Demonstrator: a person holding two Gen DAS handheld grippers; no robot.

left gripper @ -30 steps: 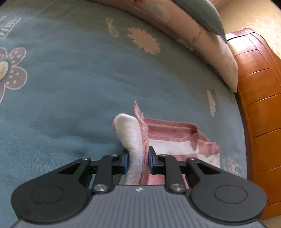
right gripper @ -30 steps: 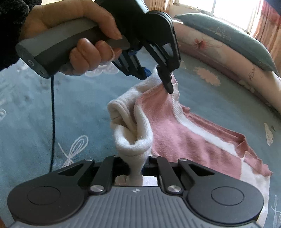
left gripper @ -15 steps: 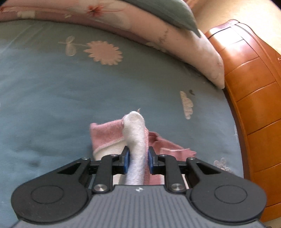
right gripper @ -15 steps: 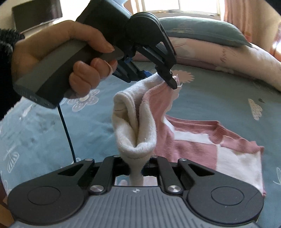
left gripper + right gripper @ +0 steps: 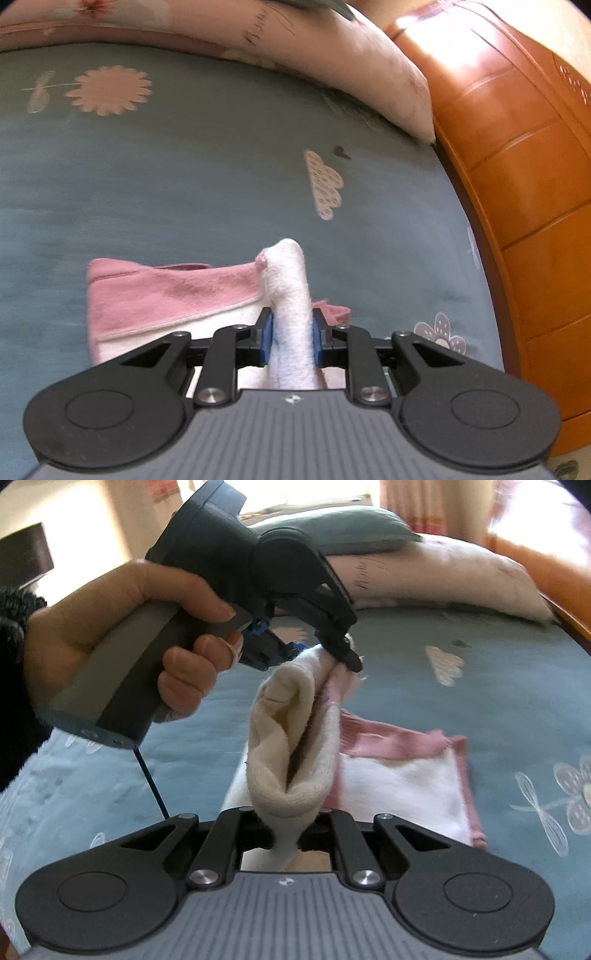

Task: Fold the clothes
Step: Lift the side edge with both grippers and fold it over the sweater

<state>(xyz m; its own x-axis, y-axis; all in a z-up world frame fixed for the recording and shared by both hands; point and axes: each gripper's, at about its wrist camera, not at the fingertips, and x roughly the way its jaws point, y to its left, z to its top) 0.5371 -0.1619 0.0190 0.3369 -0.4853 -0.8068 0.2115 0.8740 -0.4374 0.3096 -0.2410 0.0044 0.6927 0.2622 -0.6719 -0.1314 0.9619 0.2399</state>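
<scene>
A pink and white knitted garment (image 5: pixel 402 775) lies partly on the blue bed cover, its near edge lifted. My left gripper (image 5: pixel 291 339) is shut on a white fold of the garment (image 5: pixel 173 295), which rises between the blue pads. My right gripper (image 5: pixel 288 834) is shut on the thick cream edge of the same garment, bunched up in front of it. In the right wrist view a hand (image 5: pixel 122 642) holds the left gripper (image 5: pixel 332 653), which pinches the other end of that raised edge above the cover.
The blue bed cover (image 5: pixel 184 177) with flower prints spreads all around. Pink and grey pillows (image 5: pixel 424 579) lie along the far side. An orange wooden bed frame (image 5: pixel 524 177) borders the right edge. A black cable (image 5: pixel 151 779) hangs from the left gripper's handle.
Both grippers have carried the held edge over the garment toward the pillows. The part on the bed now lies flatter and doubled, more white showing.
</scene>
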